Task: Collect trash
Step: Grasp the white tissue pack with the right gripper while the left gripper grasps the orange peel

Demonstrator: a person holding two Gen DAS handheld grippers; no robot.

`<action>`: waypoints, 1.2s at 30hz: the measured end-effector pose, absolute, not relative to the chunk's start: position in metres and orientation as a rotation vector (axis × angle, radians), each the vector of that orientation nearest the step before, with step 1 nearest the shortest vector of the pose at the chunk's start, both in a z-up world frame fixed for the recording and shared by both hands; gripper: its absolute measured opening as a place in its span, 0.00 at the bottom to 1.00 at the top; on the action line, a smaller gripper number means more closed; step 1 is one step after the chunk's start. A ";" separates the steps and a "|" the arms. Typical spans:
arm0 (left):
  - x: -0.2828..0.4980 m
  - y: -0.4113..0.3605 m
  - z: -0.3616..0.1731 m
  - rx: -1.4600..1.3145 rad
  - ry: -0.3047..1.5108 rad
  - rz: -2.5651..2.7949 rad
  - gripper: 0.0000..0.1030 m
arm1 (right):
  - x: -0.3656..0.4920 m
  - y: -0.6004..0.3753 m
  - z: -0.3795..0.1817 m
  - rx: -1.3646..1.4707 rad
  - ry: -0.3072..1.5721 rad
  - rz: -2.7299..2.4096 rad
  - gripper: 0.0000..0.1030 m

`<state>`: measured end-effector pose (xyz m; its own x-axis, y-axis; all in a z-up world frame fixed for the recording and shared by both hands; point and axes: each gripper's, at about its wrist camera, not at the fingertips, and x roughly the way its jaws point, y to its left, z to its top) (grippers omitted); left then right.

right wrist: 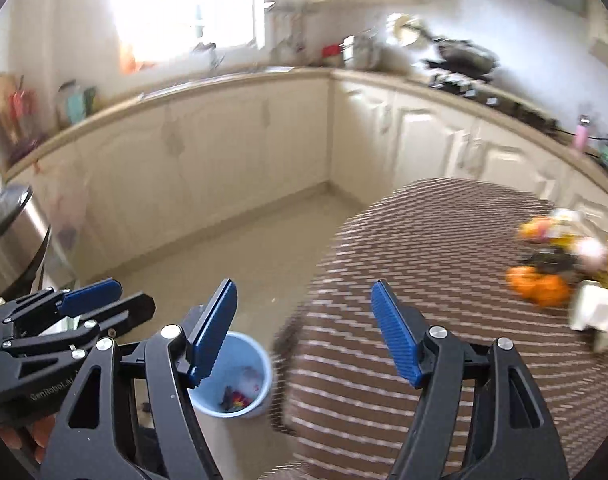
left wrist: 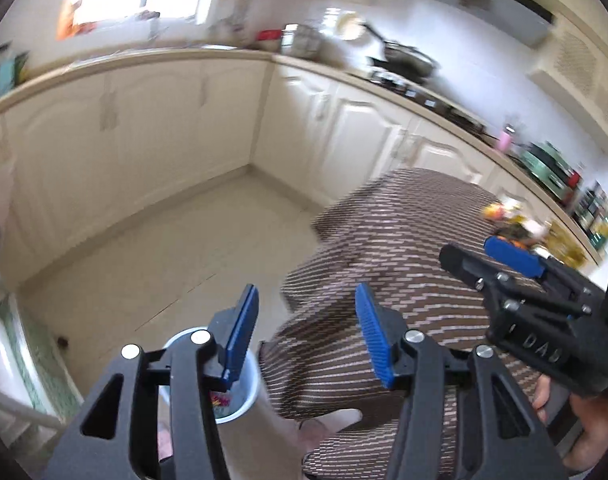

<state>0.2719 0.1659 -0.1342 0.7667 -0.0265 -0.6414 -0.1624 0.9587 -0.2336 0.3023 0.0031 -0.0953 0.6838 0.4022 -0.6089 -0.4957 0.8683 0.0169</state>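
Observation:
A light blue trash bin (right wrist: 239, 380) stands on the floor beside a table with a brown striped cloth (right wrist: 444, 280); it holds a few bits of trash. It also shows in the left wrist view (left wrist: 239, 392), partly behind my left finger. A pile of trash (right wrist: 552, 264) with orange peel and white paper lies at the table's far right, also in the left wrist view (left wrist: 516, 224). My left gripper (left wrist: 304, 336) is open and empty above the table's edge. My right gripper (right wrist: 304, 332) is open and empty, between bin and table. Both views are motion-blurred.
Cream kitchen cabinets (right wrist: 223, 152) run along the back and right walls under a countertop with a stove and pans (right wrist: 464, 60). A steel pot (right wrist: 11, 240) stands at far left. Tiled floor (left wrist: 163, 248) lies between cabinets and table.

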 end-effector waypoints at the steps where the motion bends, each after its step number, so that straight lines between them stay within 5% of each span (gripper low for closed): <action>1: 0.275 0.152 -0.129 -0.266 0.695 0.055 0.49 | 0.303 -0.012 -0.090 -0.144 0.632 0.484 0.67; 10: 0.312 0.017 -0.111 -0.116 0.731 -0.149 0.50 | 0.313 -0.173 -0.079 -0.023 0.589 0.235 0.72; 16: 0.337 -0.042 -0.113 -0.028 0.755 -0.219 0.59 | 0.327 -0.238 -0.097 0.045 0.626 0.096 0.84; 36: 0.416 -0.073 -0.131 0.002 0.803 -0.211 0.62 | 0.405 -0.268 -0.136 0.200 0.783 0.081 0.86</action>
